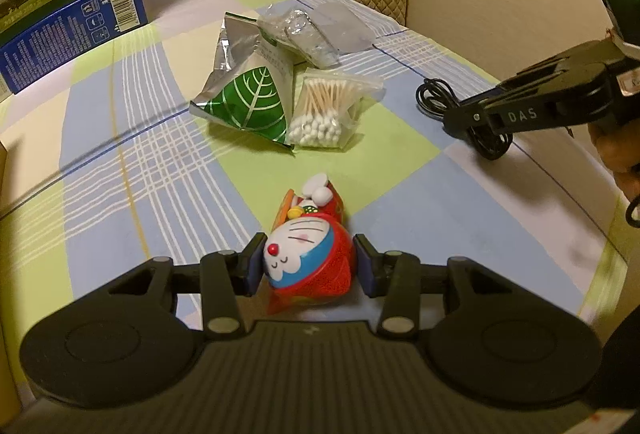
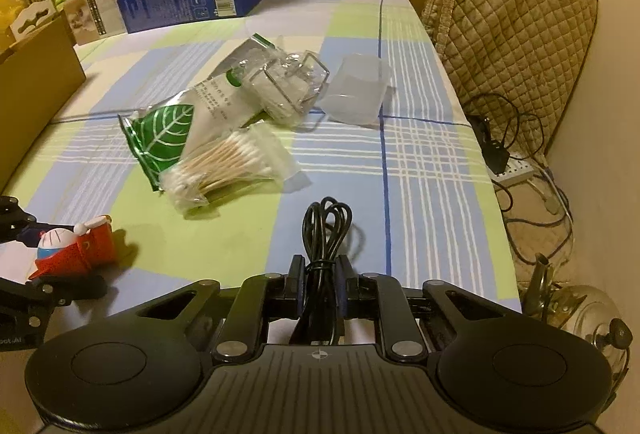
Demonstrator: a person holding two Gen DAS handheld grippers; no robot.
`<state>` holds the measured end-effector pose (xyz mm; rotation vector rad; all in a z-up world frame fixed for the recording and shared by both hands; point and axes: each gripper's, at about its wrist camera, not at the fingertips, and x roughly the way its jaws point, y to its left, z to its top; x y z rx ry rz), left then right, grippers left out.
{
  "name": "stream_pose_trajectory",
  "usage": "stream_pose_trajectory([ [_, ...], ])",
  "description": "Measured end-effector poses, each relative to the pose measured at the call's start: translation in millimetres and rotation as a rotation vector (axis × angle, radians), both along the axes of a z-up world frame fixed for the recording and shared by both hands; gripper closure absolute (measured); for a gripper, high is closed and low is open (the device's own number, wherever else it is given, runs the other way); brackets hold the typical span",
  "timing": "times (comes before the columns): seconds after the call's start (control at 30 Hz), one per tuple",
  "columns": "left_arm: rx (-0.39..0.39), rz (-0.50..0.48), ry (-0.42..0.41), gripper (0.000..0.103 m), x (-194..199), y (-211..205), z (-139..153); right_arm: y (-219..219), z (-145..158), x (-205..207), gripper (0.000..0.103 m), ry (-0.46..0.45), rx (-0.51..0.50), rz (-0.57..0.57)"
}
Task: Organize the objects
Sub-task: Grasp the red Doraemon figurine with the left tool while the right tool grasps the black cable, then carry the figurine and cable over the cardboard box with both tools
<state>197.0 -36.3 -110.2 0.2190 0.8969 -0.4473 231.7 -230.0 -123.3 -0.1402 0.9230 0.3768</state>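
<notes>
Left wrist view: the left gripper (image 1: pixel 310 266) clamped a red cartoon-cat toy (image 1: pixel 310 254) lying on the checked tablecloth (image 1: pixel 120 154), nearer the camera than the cotton swab bag (image 1: pixel 326 110). Right wrist view: the right gripper (image 2: pixel 319 282) pinched a coiled black cable (image 2: pixel 326 234) nearer than the cotton swab bag (image 2: pixel 228 166), with the toy (image 2: pixel 76 246) to its left.

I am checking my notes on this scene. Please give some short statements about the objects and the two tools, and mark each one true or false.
1. The right tool is shut on the black cable. True.
2. The toy figure stands upright. False: it lies on its side, between the left tool's fingers.
3. The cotton swabs are in a clear bag. True.
4. The green leaf packet lies far from the swabs. False: they touch.
</notes>
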Motion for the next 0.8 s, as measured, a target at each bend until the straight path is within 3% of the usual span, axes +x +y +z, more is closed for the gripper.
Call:
stream_pose_trajectory([
  [0.3, -0.021, 0.022, -0.011, 0.063, -4.5, 10.0, 15.9, 7.8, 27.6, -8.5, 0.092, -0.025, 0.017, 0.027],
  [0.8, -0.035, 0.058, -0.091, 0.063, -16.3, 41.3, 73.4, 43.2, 81.1, -30.0, 0.092, -0.082, 0.076, 0.091],
])
